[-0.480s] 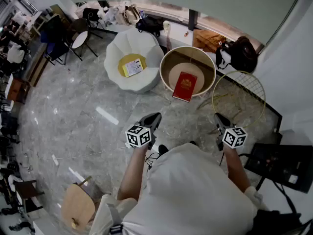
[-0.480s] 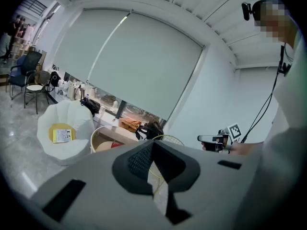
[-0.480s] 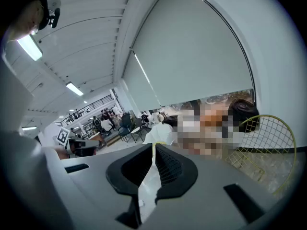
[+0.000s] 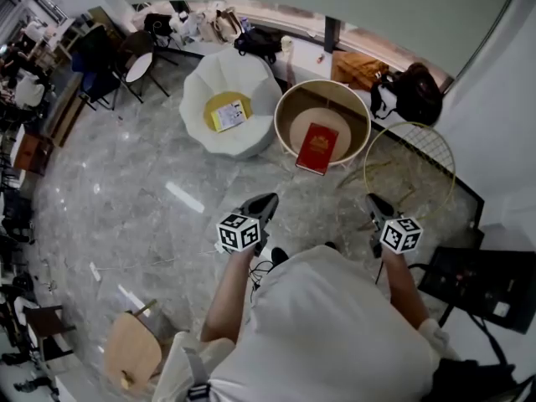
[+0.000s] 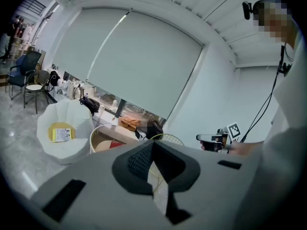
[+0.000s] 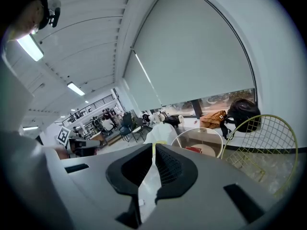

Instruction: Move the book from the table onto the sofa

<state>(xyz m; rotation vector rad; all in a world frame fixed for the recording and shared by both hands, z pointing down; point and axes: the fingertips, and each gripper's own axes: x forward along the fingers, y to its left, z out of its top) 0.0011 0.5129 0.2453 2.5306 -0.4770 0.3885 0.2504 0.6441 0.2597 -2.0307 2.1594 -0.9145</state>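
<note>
A red book [image 4: 317, 147] lies flat inside the round, tan-rimmed table [image 4: 322, 83]. To the table's left stands the white sofa chair [image 4: 201, 82], with a yellow cushion [image 4: 219, 103] and a pamphlet on its seat. My left gripper [image 4: 268, 198] and right gripper [image 4: 371, 198] hang over the floor, short of the table, a body's width apart. Both are shut with nothing in them. In the left gripper view the jaws [image 5: 152, 145] meet, with the book [image 5: 116, 144] showing just over them. In the right gripper view the jaws [image 6: 153, 150] also meet, and the book [image 6: 193, 149] lies beyond them.
A yellow wire-frame round stand [image 4: 410, 162] sits right of the table, with a black backpack [image 4: 414, 90] behind it. A black case [image 4: 481, 283] lies at my right and a wooden stool [image 4: 132, 354] at the lower left. Office chairs [image 4: 126, 65] stand at the far left.
</note>
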